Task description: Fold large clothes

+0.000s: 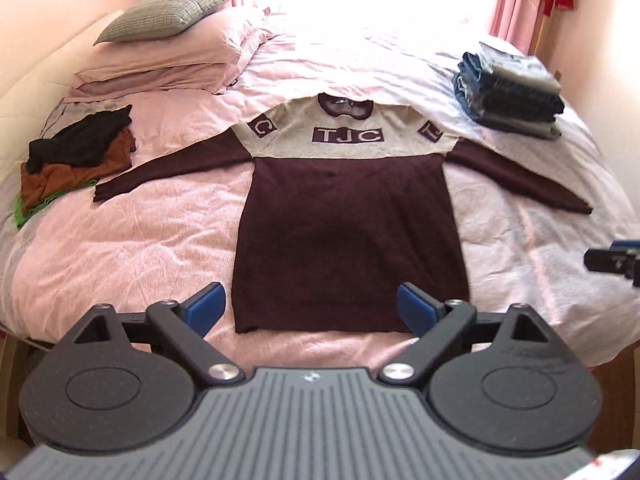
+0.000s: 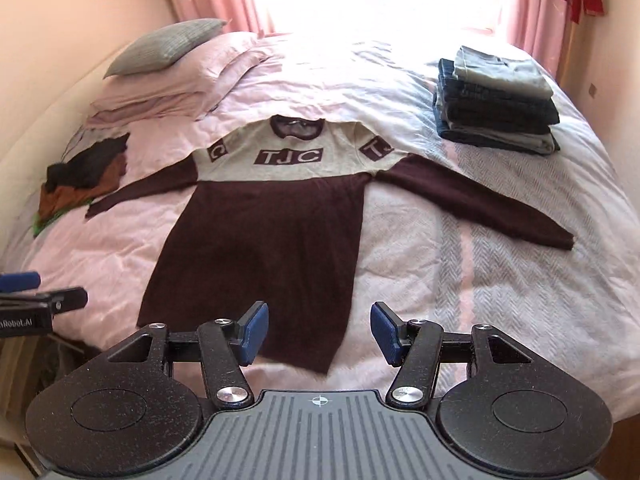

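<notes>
Above the bed [image 1: 120, 240] — flat maroon sweater [image 1: 348, 232], left gripper [image 1: 312, 308] and right gripper [image 2: 316, 332] fingers apart, seemingly empty.

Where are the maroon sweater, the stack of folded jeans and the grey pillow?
maroon sweater [image 1: 348, 240]: left wrist view, dark body.
stack of folded jeans [image 2: 500, 100]: right wrist view, its side.
grey pillow [image 1: 160, 16]: left wrist view, top face.

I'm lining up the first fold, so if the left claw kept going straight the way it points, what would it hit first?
Most likely the maroon sweater, on its lower body near the hem; the open left claw has nothing between it and the cloth, though depth is hard to judge.
</notes>
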Available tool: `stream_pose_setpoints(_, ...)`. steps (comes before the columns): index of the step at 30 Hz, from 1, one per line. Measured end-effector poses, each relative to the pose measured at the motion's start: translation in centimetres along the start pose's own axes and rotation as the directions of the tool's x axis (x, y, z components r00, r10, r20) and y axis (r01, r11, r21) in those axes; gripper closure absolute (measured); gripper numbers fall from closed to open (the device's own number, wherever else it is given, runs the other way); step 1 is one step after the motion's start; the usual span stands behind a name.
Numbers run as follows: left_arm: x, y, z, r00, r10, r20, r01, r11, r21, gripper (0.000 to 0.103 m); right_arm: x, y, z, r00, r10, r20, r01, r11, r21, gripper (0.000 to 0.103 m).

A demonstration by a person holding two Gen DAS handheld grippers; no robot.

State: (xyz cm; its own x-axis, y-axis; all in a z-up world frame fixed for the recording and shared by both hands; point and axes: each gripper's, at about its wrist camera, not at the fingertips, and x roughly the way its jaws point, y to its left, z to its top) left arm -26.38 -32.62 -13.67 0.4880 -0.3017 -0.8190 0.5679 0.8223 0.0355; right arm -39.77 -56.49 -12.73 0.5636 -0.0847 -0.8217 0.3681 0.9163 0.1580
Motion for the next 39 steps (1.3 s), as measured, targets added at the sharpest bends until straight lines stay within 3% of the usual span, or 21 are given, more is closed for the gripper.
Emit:
stream_pose_setpoints(4,-3.7,-1.2,-0.8,0.999,0.013,0.044,-0.014,1.0,0.016,0.008,-2.3,0.7,-0.7,1.0,0.022,-0.006,-0.022,1.0,0.008,0.049)
stream_pose_setpoints(7,-5.2,-1.2,-1.0,0.997,-0.019,0.072,0.017,1.0,0.024,0.008,-3.2,1.2,-1.1,1.0,0.011,-0.009,-0.011,1.0,-0.008,0.049)
stream_pose_setpoints(11,-6.7,-1.2,-0.8,0.997,-0.049,0.06,0.049,0.999,0.006,0.008,-4.1,1.6,-1.5,1.0,-0.003,-0.013,0.003,1.0,-0.003,0.049)
stream_pose_setpoints(23,-7.1,-0.9,-2.1,1.0,-0.023,-0.019,0.024,0.999,0.032,0.008,-4.0,3.4,-2.9,0.998,0.003,-0.066,-0.005,1.0,-0.024,0.049)
stream_pose_setpoints(39,-7.6,-1.6,-2.5,0.999,-0.011,-0.035,0.013,0.998,0.058,0.008,-4.4,3.5,-3.4,0.998,0.002,-0.069,-0.003,1.0,-0.027,0.049)
